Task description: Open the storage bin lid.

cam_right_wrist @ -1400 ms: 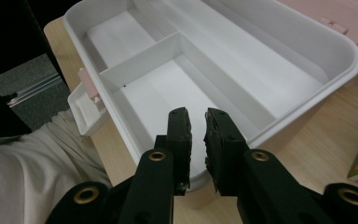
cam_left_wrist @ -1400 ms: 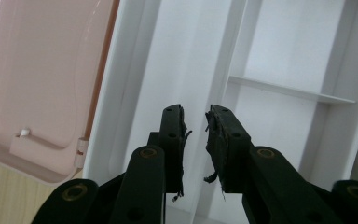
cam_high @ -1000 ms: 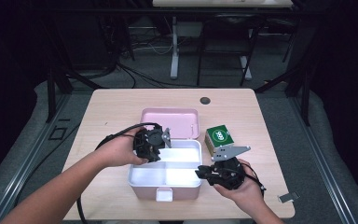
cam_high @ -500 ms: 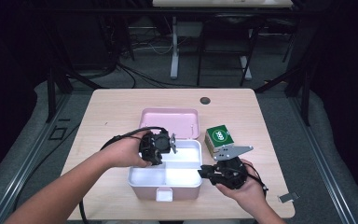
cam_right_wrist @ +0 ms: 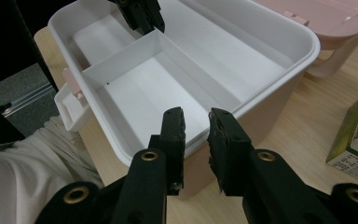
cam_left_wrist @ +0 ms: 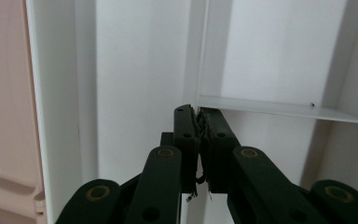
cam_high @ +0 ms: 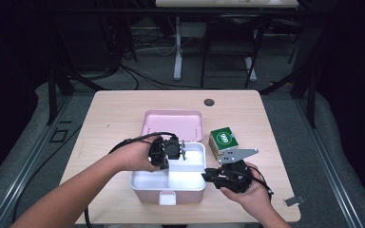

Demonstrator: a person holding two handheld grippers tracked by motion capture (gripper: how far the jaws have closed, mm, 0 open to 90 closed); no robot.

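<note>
The pink storage box [cam_high: 168, 187] sits near the person's edge of the wooden table [cam_high: 119, 111], its hinged lid [cam_high: 172, 124] thrown back and lying open behind it. Inside is a white tray insert [cam_right_wrist: 168, 88] split by a thin divider [cam_left_wrist: 279, 108] into compartments.

The left gripper [cam_high: 171, 151] reaches down into the tray, and its jaws have just been closing; in the left gripper view they now meet tip to tip right at the end of the divider, with no object visibly between them. The likely trouble is that the jaws missed the thin wall and grip nothing, so a lift would leave the insert behind. If they did catch only a sliver of it, the insert could tilt, jam against the box walls, or slip free.

The right gripper [cam_right_wrist: 196, 122] hovers just outside the box's near rim, jaws slightly parted and holding nothing. It does not pin the box down, so an upward pull might drag the box along. A green carton [cam_high: 223, 141] stands just beside the right hand and could be knocked.
</note>
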